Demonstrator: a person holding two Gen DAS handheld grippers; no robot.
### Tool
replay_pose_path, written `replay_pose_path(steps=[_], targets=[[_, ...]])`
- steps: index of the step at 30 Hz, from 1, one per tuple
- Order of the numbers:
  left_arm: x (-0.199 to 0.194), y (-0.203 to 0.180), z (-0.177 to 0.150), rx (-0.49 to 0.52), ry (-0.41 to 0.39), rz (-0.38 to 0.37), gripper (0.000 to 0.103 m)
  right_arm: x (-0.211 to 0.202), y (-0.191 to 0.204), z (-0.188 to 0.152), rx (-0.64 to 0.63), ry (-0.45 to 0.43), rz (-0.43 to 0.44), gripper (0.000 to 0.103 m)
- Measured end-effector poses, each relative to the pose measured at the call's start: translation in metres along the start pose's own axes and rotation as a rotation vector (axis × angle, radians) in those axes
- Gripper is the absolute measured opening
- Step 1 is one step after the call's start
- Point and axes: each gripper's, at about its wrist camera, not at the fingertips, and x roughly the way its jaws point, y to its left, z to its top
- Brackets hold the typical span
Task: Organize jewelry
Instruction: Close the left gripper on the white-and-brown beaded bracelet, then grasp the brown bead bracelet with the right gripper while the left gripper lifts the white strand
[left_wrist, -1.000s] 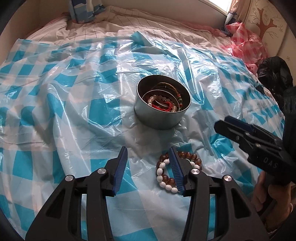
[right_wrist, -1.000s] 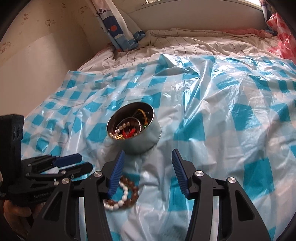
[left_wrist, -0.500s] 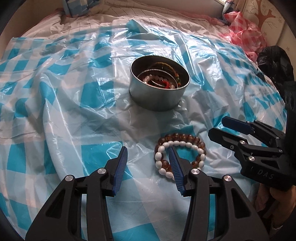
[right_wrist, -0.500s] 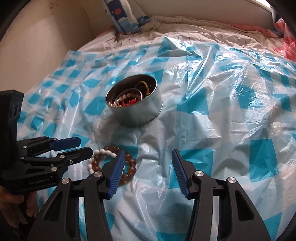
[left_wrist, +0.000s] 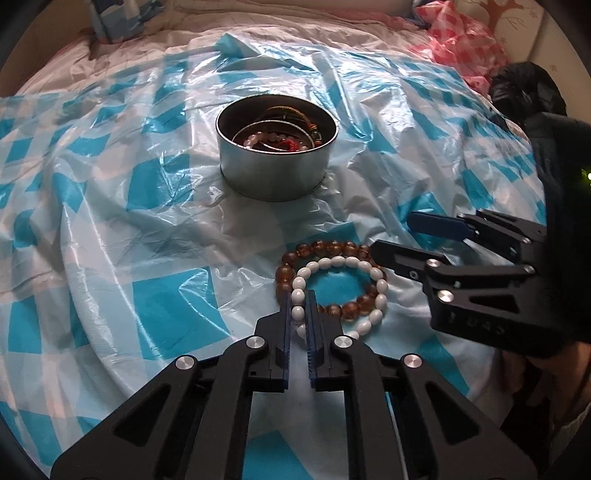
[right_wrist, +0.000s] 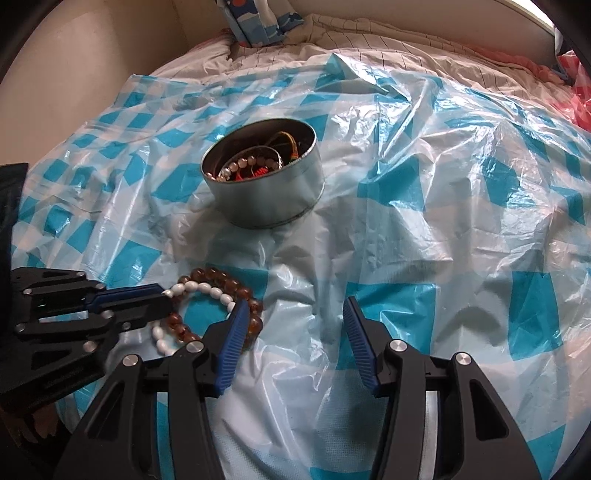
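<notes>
The left gripper (left_wrist: 297, 306), wide apart a moment ago, is now drawn together on the near-left side of the white bead bracelet (left_wrist: 338, 291), with a few white beads pinched between its blue pads. That bracelet still lies on the blue-checked plastic sheet (left_wrist: 155, 221) spread over the bed, overlapping the amber bead bracelet (left_wrist: 325, 249) beneath it; from this angle it is hard to say whether any amber bead is caught in the grip too. The right gripper (right_wrist: 291, 332) hangs apart just beside the pair, holding nothing. The round tin (left_wrist: 277, 155), already holding other jewelry, sits a little beyond. The grasp looks made, so lifting toward the tin seems next.
</notes>
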Motion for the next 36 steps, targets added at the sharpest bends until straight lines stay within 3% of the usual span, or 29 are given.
replay_pose_path(steps=[7,12,15,19,22,25,28,31,36], targets=[[-0.026,0.035,-0.001,-0.084,-0.05,0.011,0.007,0.001,0.0,-0.001,0.002,0.002,-0.01,0.056],[-0.021,0.049,-0.003,-0.111,-0.02,0.04,0.007,-0.006,0.012,0.001,-0.052,-0.044,0.028,0.056],[-0.013,0.047,-0.005,-0.104,0.014,0.052,0.007,0.003,0.026,-0.002,-0.123,-0.007,0.014,0.056],[0.004,0.049,-0.006,-0.12,0.069,0.058,0.008,0.013,0.038,-0.005,-0.189,0.028,-0.018,0.036],[0.007,0.047,-0.005,-0.114,0.07,0.069,0.008,0.012,0.036,-0.006,-0.182,0.03,-0.022,0.013],[0.004,0.044,-0.004,-0.102,0.063,0.063,0.007,0.008,0.025,-0.005,-0.119,0.029,0.034,0.013],[-0.006,0.046,-0.001,-0.136,0.027,-0.004,0.007,0.0,0.014,-0.001,-0.034,0.007,0.118,0.012],[-0.02,0.048,0.003,-0.161,-0.029,-0.059,0.007,-0.013,-0.002,0.003,0.056,-0.043,0.207,0.012],[-0.038,0.042,0.011,-0.162,-0.125,-0.1,0.007,-0.033,-0.006,0.009,0.095,-0.13,0.269,0.012]])
